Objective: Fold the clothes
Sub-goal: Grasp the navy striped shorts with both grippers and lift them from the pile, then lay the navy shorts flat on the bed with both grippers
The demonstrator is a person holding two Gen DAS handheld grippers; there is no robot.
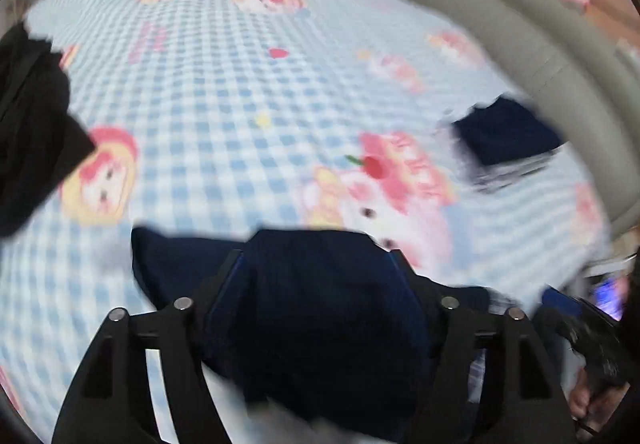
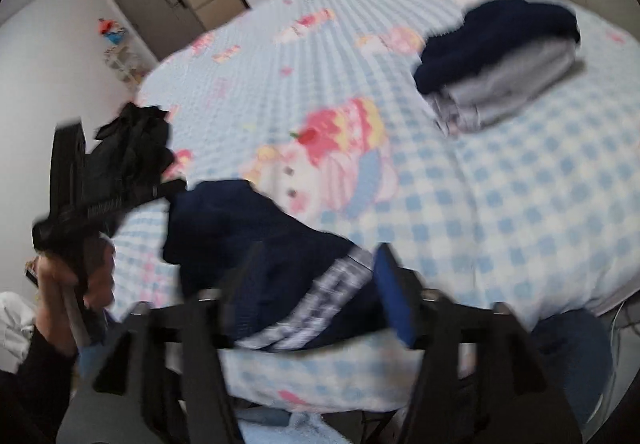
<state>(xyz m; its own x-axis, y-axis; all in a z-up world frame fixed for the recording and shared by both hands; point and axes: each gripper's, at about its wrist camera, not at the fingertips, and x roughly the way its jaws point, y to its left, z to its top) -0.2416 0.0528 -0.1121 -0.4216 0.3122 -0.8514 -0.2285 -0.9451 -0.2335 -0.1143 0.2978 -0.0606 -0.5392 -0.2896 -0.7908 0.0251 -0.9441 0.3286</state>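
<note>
Navy garment point(image 1: 316, 308): bunched at the lower centre of the left wrist view, lying at the near edge of the bed; in the right wrist view it point(image 2: 256, 244) fills the lower middle, with a pale checked band along one edge.
Left tongs point(image 1: 316, 256): spread fairly wide, with the navy cloth heaped between the fingers; the blur hides whether they pinch it, so I cannot tell.
Right tongs point(image 2: 316, 264): also spread, cloth and checked band lying between the fingers; grip not readable either.
Handling, as a judgement: soft, light, limp fabric that will sag and slide on itself; nothing fragile. Best taken at a hem or corner, possibly the checked band, with one point per tong so it hangs flat rather than in a wad.
Bed point(image 1: 224, 83): blue-and-white check cover with pink cartoon prints, and most of the centre of both views is bare cover, good room to spread the garment.
Folded stack point(image 2: 500, 63): navy over grey, upper right in the right wrist view, well apart from the tongs.
Black clothing point(image 1: 32, 131): loose heap at the left edge of the left wrist view, also well apart.
Edges: grey padded headboard point(image 1: 520, 27) runs along the upper right; the near bed edge sits just under the tongs, so cloth could slip off there.
</note>
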